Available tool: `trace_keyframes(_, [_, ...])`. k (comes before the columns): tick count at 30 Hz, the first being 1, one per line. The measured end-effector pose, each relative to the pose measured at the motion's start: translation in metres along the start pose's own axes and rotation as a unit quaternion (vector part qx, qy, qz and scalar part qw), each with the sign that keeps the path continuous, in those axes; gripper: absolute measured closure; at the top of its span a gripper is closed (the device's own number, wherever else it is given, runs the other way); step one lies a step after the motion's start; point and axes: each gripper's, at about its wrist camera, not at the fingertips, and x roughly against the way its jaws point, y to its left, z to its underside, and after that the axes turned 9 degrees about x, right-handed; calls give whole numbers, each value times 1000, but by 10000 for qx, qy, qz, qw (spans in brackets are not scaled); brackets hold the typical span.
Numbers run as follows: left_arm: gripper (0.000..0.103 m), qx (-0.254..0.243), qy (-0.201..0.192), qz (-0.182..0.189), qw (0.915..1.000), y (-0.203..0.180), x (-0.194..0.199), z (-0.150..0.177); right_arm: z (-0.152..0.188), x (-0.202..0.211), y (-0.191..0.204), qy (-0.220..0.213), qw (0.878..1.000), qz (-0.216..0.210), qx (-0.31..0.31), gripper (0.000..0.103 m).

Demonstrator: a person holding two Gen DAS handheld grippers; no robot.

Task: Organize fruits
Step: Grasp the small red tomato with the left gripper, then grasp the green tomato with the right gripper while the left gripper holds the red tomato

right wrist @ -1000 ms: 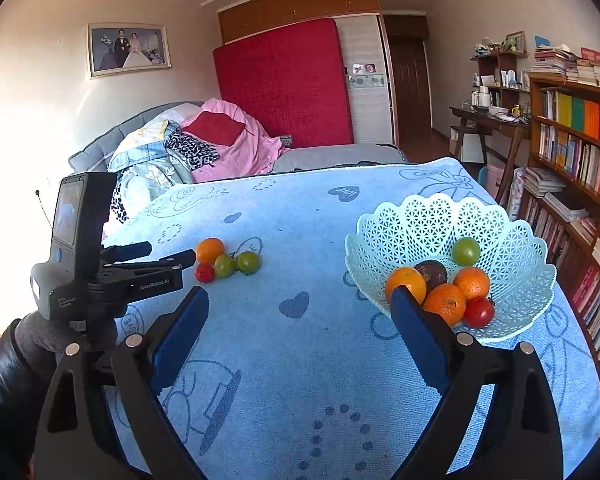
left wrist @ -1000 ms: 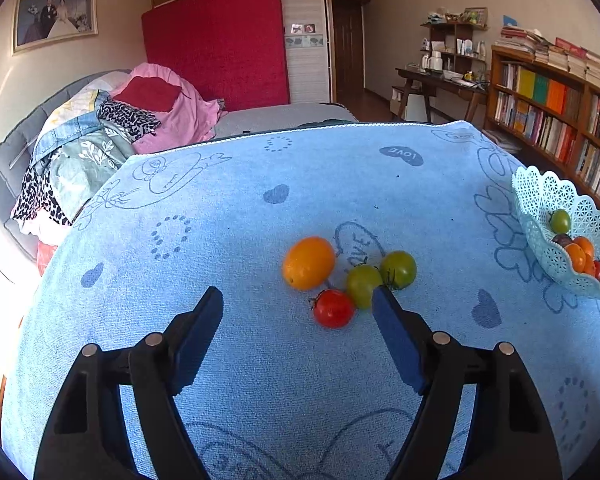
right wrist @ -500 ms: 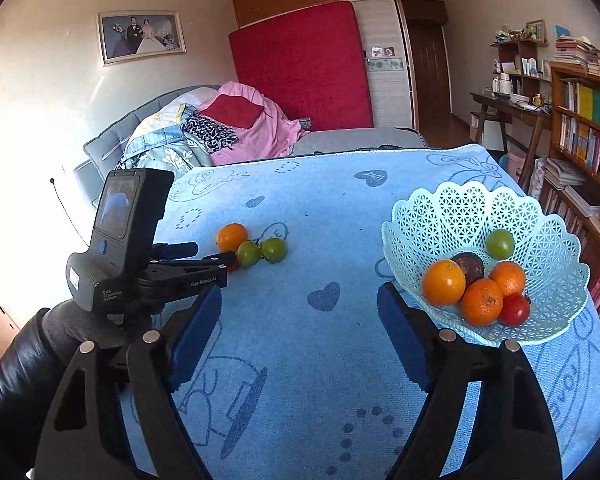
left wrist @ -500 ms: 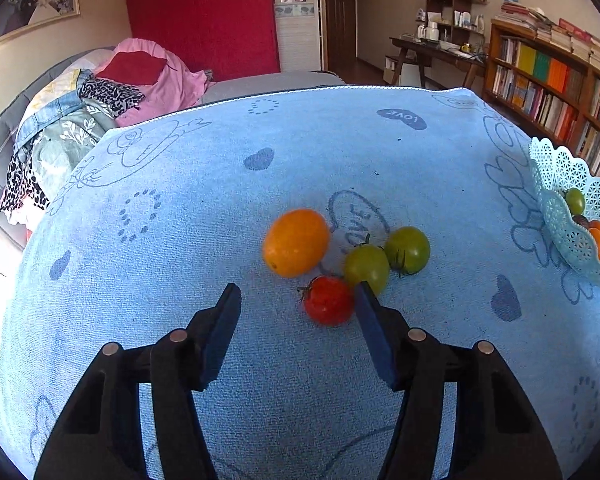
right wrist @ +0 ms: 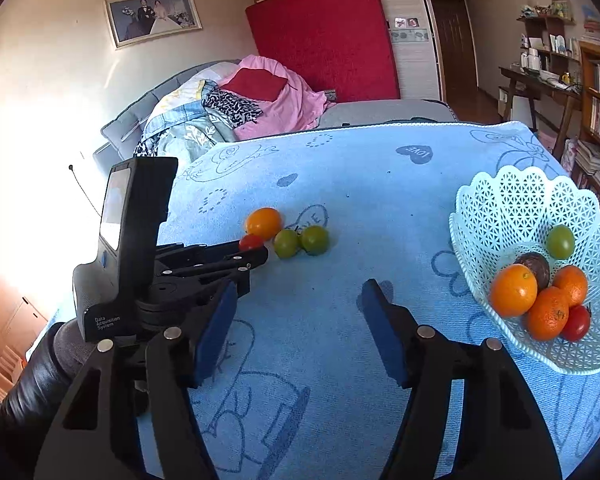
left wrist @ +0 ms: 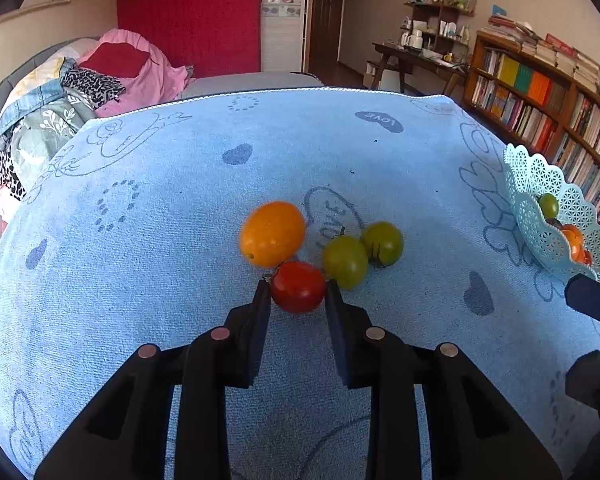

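Left tongs [left wrist: 298, 292] clamped on the red tomato [left wrist: 298, 286], which sits on the blue counter [left wrist: 160, 260] touching the orange fruit [left wrist: 272, 234] and a green tomato [left wrist: 345, 262]. Right tongs [right wrist: 296, 308] just been closing, pads apart, nothing between. Basket [right wrist: 512, 208] of fruit at the counter's right.
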Motion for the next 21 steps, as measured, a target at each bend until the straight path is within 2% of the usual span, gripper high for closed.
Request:
trace_keyframes(7, [75, 358, -376, -244, 9984, 23, 27, -3, -14, -35, 2, 295, 9993, -180, -110, 49])
trace_keyframes(13, [75, 652, -544, -643, 9943, 41, 37, -5, -21, -68, 11, 556, 9982, -227, -43, 51])
trace_keyframes(16, [75, 702, -613, -729, 9930, 45, 41, -6, -24, -84, 13, 684, 9972, -291, -80, 56])
trace_keyframes(21, [75, 816, -663, -769, 9915, 50, 44, -7, -29, -104, 14, 799, 9963, -284, -102, 56])
